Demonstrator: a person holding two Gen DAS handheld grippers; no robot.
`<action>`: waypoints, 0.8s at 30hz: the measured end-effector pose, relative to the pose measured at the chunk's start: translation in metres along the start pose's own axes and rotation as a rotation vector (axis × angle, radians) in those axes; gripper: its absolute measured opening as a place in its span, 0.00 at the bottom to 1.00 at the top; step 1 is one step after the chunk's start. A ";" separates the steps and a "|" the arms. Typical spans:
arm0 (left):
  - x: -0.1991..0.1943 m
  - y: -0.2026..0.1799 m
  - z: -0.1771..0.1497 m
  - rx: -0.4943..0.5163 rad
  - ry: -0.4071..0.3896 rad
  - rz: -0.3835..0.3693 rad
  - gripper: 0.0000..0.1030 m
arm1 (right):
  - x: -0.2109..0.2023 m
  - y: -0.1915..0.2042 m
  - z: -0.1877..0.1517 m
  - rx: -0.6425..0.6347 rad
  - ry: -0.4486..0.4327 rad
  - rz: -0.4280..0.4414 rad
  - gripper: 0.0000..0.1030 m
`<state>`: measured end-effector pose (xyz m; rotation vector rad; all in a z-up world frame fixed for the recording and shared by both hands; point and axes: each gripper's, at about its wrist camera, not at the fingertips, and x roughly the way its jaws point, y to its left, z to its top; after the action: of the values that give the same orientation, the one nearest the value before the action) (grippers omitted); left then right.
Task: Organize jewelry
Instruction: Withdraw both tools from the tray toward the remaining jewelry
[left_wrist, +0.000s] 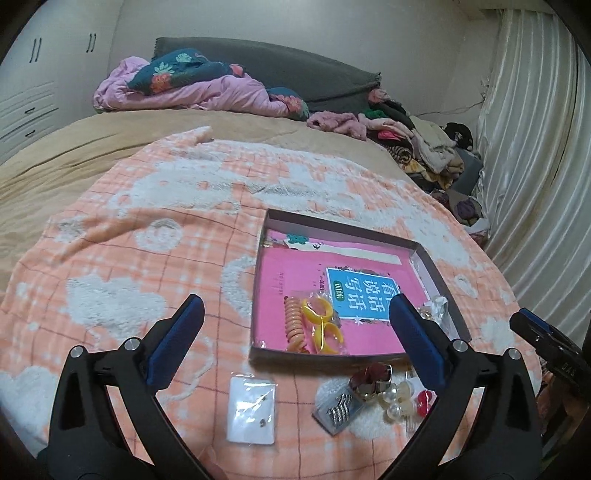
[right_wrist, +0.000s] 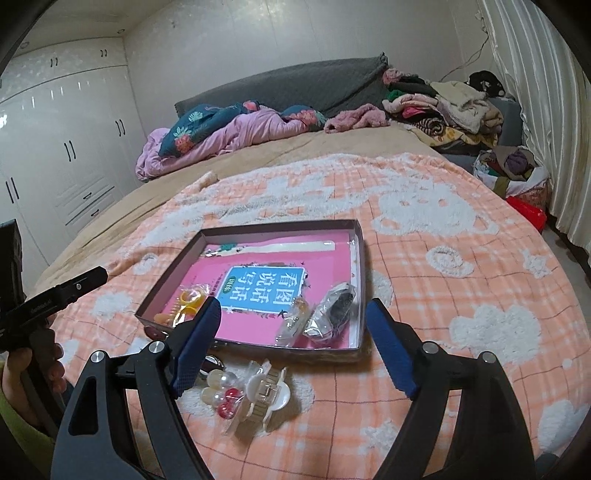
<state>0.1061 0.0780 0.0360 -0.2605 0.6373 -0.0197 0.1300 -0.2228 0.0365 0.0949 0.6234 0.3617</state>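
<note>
Bedroom setting: work surface is an orange checked blanket (left_wrist: 147, 266) with raised white motifs, laid over a tan bedspread (left_wrist: 92, 147); white wardrobe (right_wrist: 74, 147) on one side, pale curtains (left_wrist: 535, 184) on the other, heaped clothes (right_wrist: 443, 103) by the grey headboard (right_wrist: 295, 85). Shallow cardboard tray (left_wrist: 266, 280) sits mid-blanket with a pink booklet (left_wrist: 295, 273) as liner. Already inside: orange coil tie (left_wrist: 293, 325), yellow rings (left_wrist: 325, 325) and crinkly clear packets (right_wrist: 325, 314) at the near right corner. Still loose on the blanket just in front of the tray: white earring card (left_wrist: 252, 413), strip of silver clips (left_wrist: 338, 408), round metallic piece (left_wrist: 369, 380), pearl-and-red bead cluster (right_wrist: 221, 391), clear claw clip (right_wrist: 266, 387). Left gripper (left_wrist: 295, 332) spread to full width, nothing between its pads; right gripper (right_wrist: 291, 339) also parted wide and empty. Judgement: next pick is one loose item. Recommend approaching steeply, straddling a single piece, closing gently since the plush pile may snag, and placing beside matching items in the tray. Flat card will likely need an edge pinch.
</note>
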 end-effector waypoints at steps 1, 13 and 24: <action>-0.003 0.000 0.000 -0.001 -0.002 0.000 0.91 | -0.003 0.002 0.000 -0.005 -0.003 0.003 0.78; -0.033 0.002 -0.004 0.019 -0.033 0.009 0.91 | -0.024 0.016 -0.004 -0.027 -0.007 0.043 0.78; -0.045 -0.002 -0.013 0.050 -0.028 0.014 0.91 | -0.029 0.029 -0.014 -0.047 0.016 0.076 0.78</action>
<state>0.0621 0.0773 0.0525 -0.2074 0.6102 -0.0187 0.0914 -0.2065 0.0470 0.0705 0.6282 0.4509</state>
